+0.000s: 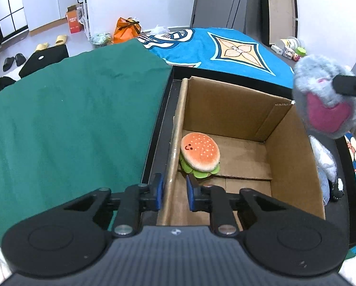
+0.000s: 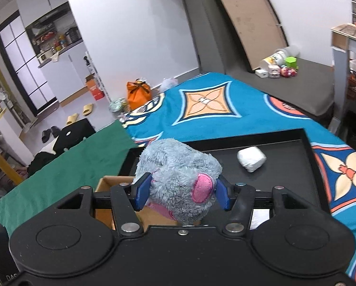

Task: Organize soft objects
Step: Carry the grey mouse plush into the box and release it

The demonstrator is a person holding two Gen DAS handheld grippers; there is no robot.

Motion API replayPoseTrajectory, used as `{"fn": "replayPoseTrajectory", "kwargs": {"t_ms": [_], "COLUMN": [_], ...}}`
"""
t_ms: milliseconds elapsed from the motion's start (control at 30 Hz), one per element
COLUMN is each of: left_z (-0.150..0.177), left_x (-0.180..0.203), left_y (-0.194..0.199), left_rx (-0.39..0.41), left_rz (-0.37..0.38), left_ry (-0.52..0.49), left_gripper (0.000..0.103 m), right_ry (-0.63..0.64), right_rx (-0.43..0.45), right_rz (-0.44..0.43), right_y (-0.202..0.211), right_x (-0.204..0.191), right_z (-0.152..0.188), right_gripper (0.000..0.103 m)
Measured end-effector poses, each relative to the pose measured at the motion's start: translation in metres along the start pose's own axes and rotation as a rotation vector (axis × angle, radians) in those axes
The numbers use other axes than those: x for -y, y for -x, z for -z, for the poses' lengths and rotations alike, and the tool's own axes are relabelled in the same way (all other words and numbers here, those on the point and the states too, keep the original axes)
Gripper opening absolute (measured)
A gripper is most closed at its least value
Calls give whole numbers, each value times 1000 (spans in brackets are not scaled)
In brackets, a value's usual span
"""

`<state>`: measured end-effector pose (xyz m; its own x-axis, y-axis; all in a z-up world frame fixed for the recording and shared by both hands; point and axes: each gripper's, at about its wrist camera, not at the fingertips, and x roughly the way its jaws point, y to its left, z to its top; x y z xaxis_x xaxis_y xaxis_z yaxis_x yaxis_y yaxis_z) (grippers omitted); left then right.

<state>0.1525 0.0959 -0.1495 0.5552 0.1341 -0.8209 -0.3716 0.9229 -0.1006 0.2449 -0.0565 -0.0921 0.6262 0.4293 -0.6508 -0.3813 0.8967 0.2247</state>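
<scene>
The grey plush mouse (image 2: 180, 181), fuzzy with pink ears, is clamped between the blue pads of the right claw (image 2: 180, 196) and hangs by its head just above the right wall of the cardboard box (image 1: 294, 157), so I'd judge its way in is leftward and down. On the box floor a burger plush (image 1: 200, 155) lies against the left wall. The left claw (image 1: 174, 194), nearer the box, straddles that left wall with fingers apart, holding nothing.
</scene>
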Motion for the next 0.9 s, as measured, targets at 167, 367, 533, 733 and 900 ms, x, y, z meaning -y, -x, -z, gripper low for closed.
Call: {"fn": "replayPoseTrajectory", "kwargs": {"t_ms": [167,367,533,733,900], "left_z": [2,3,4,3,3], "left_x": [-10,-10,-11,-10,-8], "left_y": [0,3,3,4,4], "left_rx": [-14,-14,-17,-22,-18], "left_rz": [24,44,49,49,37], "left_ry": [36,38,49,51,42], "left_gripper": [10,11,11,11,11], "right_ry": [11,32,31,40,45], "right_rx": [-18,-39,-60,-80,-64], "right_rz": [-18,-30,-32,-44,-12], "right_y": [-5,-11,-21,-26,-23], "right_x": [-17,-32,-40,-46,-40], "right_z": [4,9,14,15,15], "right_gripper": [55,55,55,62,62]}}
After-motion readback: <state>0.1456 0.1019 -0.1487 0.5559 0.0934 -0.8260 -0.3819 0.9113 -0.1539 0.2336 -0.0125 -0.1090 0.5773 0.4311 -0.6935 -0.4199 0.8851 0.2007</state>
